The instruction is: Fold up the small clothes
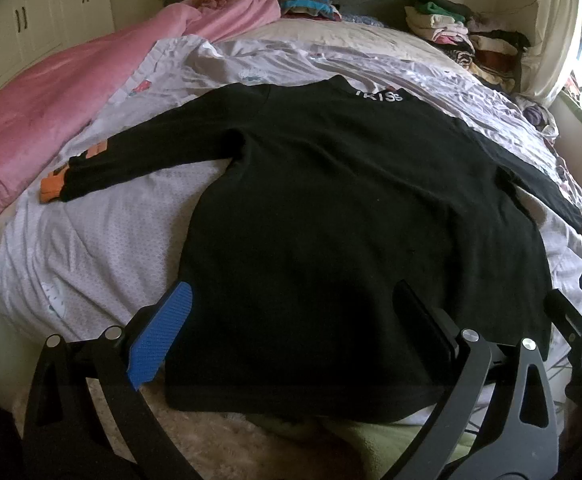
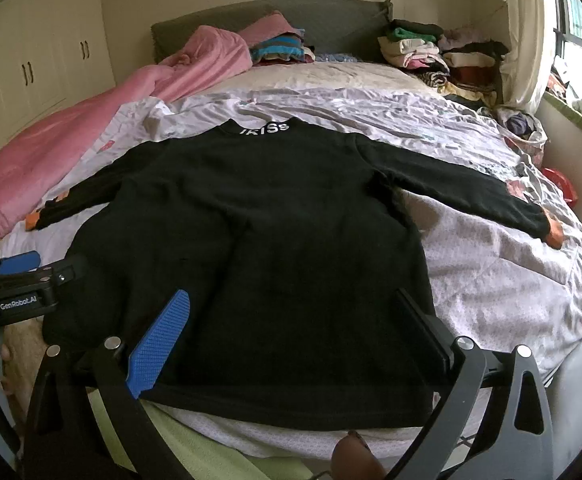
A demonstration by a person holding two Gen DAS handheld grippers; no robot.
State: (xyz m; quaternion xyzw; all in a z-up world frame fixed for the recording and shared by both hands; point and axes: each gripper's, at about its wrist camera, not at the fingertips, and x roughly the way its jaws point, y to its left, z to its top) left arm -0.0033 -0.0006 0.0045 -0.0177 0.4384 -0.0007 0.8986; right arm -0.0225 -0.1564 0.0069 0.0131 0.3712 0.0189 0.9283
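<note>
Jaws of the left gripper (image 1: 291, 312) and right gripper (image 2: 295, 312) stand spread wide, empty, poised over the hem of the black sweatshirt (image 2: 251, 240). It lies flat, sleeves out, on the pale quilt (image 2: 491, 272); whether a finger touches cloth is unclear. Pink blanket (image 1: 51, 112) lies left, folded clothes (image 2: 431, 52) near the headboard.

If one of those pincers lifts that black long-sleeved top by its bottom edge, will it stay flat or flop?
The black long-sleeved top lies limp, following the rumpled bedsheet, so it would probably droop. Its spread sleeves would likely trail behind. The knit looks thick, so it is probably not slippery between the open right gripper.
</note>
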